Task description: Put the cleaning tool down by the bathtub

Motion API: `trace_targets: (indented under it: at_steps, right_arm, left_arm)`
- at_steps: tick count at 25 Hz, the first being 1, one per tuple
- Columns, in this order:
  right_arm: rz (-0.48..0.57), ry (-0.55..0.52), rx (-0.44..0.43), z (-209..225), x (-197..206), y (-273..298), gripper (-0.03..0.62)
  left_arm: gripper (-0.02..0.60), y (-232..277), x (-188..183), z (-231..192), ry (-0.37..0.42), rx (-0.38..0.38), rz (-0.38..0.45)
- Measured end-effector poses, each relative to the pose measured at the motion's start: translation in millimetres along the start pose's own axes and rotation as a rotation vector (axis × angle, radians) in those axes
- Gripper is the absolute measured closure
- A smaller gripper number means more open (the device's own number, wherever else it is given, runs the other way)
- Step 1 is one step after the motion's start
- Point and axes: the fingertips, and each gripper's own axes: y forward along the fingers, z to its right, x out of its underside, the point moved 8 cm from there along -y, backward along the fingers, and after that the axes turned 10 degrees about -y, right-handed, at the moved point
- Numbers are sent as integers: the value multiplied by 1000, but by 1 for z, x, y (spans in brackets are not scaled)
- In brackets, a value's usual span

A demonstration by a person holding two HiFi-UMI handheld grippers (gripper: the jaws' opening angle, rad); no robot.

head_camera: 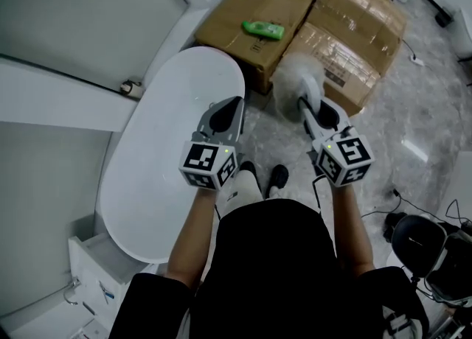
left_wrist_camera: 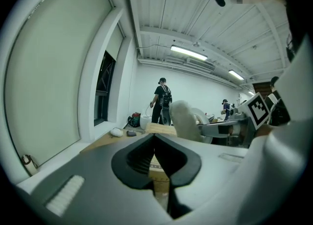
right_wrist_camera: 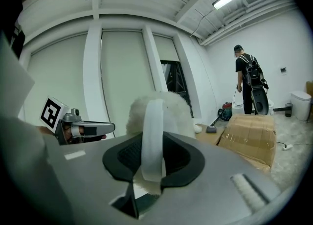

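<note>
The cleaning tool (head_camera: 295,79) is a fluffy white duster head on a white handle. My right gripper (head_camera: 313,114) is shut on that handle and holds the tool above the marble floor, right of the bathtub's far end. In the right gripper view the white handle (right_wrist_camera: 152,136) stands between the black pads, with the fluffy head behind it. The white oval bathtub (head_camera: 169,153) lies at the left. Over its right rim hangs my left gripper (head_camera: 227,110), shut and empty, with its tips touching (left_wrist_camera: 155,138). The duster (left_wrist_camera: 185,119) also shows in the left gripper view.
Two cardboard boxes (head_camera: 258,43) (head_camera: 358,35) sit on the floor just beyond the tub and the tool, and a green object (head_camera: 263,30) lies on the left one. The person's feet (head_camera: 262,179) stand between the grippers. Cables and black gear (head_camera: 420,242) lie at the right. Another person (right_wrist_camera: 249,84) stands far off.
</note>
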Motion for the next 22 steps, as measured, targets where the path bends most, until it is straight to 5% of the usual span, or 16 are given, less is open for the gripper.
trace_targets:
  at_steps: [12,22]
  right_arm:
    - [-43,-3,-17,9,-1,51,500]
    - [-62,-34,23,29,-36,120,500]
  left_arm:
    - [582,27,-3,-43,-29,-12,-12]
    - [581,77,-42,-105,-50,33,14]
